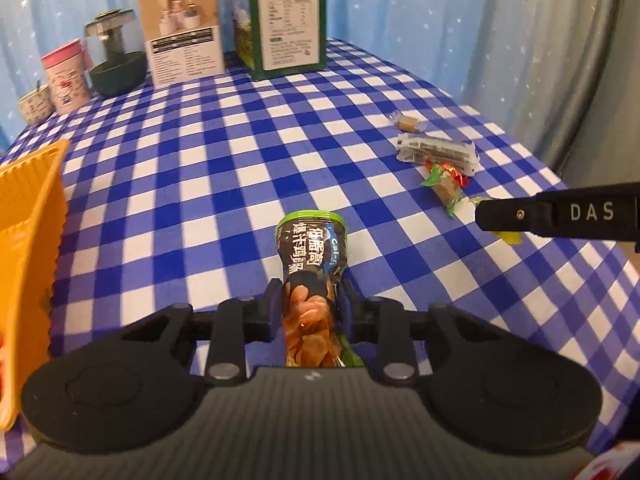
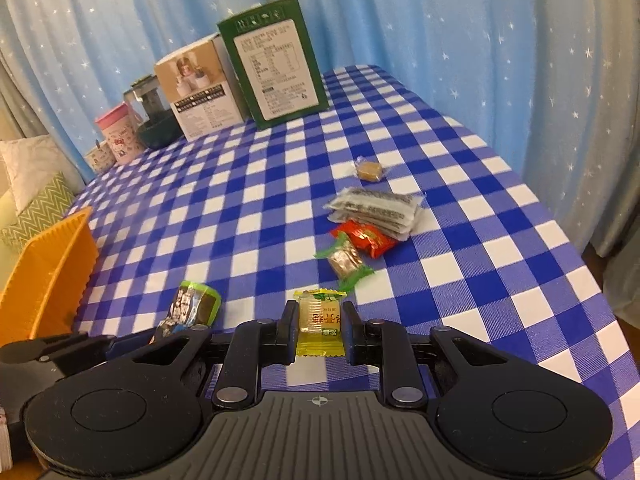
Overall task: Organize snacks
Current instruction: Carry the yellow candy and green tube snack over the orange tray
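While starred blue curtains (image 2: 440,40) ring the checked tablecloth (image 2: 248,208), each hand-held gripper clamps a snack.

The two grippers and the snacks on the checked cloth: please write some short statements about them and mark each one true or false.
1. The left gripper is shut on a dark snack pouch with a green top. True.
2. The right gripper is empty. False: it is shut on a small yellow sachet.
3. The orange ribbed plastic basket stands at the left edge of the blue and white checked tablecloth. True.
4. The red foil packet lies inside the basket. False: it lies on the cloth, beside a stack of grey-white packets.
5. The tall green carton lies flat. False: it stands upright at the far end.
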The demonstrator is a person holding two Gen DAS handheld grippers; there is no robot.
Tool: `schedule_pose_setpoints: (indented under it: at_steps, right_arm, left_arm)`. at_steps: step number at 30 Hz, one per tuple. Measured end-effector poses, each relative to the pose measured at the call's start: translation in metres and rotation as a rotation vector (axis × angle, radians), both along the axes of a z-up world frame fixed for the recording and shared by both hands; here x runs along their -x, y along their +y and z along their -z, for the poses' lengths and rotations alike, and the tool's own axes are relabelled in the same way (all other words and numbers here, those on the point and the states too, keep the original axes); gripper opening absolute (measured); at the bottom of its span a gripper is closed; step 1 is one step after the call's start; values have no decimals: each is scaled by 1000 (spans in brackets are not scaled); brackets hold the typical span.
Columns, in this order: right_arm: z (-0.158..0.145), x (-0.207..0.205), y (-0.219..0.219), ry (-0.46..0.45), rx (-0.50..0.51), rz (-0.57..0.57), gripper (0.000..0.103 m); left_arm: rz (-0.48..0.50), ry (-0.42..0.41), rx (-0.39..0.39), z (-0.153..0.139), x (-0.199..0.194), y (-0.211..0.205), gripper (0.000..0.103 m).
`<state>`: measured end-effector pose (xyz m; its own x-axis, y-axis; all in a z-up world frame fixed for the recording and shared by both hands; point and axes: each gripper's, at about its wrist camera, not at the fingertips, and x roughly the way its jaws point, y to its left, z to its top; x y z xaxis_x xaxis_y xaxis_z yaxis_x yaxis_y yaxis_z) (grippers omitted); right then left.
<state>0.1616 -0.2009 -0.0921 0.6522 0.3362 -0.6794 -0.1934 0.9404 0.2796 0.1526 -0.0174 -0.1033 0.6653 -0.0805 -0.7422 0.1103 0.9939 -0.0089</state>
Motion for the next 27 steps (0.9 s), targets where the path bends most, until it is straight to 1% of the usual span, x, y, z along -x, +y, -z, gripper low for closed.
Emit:
schedule_pose_setpoints:
  at_steps: [8,18,24,27]
  right_arm:
    - [-28,28,29,-42,2,-59,22]
    - [-56,73,91,-81,-5,-181,22]
    - [-69,95,137,-108,-8,-266,22]
    - [-74,104,158,-118,-2,-308,22]
  left_arm:
    - [-95,-36,41,-43,38,32,26]
    - [-224,-94,39,-92,91,92,26]
    - [-298,-127,37,-112,121,131,26]
    - [-326,-129,34,-118,134,148,26]
